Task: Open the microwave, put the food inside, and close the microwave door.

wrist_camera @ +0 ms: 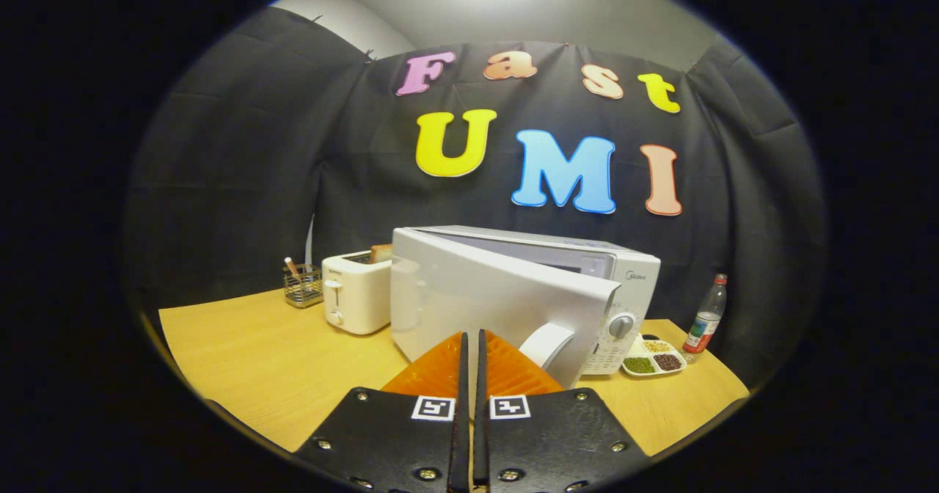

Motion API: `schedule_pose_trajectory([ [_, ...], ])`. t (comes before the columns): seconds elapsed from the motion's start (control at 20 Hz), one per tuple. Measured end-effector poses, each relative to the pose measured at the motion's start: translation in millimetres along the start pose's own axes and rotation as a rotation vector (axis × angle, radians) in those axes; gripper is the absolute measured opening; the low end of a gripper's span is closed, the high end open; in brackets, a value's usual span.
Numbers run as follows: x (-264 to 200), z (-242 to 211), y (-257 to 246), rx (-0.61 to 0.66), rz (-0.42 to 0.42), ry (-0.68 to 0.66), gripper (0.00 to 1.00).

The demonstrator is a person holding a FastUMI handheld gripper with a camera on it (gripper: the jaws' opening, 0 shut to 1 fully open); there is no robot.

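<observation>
Ahead, boxy glossy microwave [513,287] ajar; jaws closed.

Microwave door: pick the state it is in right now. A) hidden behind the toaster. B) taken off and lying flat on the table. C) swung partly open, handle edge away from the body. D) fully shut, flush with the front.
C: the microwave door stands at an angle to the microwave, its handle forward of the control panel, just beyond the gripper, whose jaws are closed together on nothing.
</observation>
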State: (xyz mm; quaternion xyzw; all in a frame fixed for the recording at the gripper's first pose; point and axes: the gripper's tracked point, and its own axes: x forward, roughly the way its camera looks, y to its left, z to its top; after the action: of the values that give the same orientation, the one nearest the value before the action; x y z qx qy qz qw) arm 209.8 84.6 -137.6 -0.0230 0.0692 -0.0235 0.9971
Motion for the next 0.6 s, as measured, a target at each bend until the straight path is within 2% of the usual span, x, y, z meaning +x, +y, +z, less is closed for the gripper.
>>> schedule_pose_trajectory([
  [0.25,37.8,-6.1,-42.4,-0.023,-0.123,0.020,0.03],
  [0.6,97.6,-6.6,-81.8,-0.070,-0.248,0.017,0.03],
])
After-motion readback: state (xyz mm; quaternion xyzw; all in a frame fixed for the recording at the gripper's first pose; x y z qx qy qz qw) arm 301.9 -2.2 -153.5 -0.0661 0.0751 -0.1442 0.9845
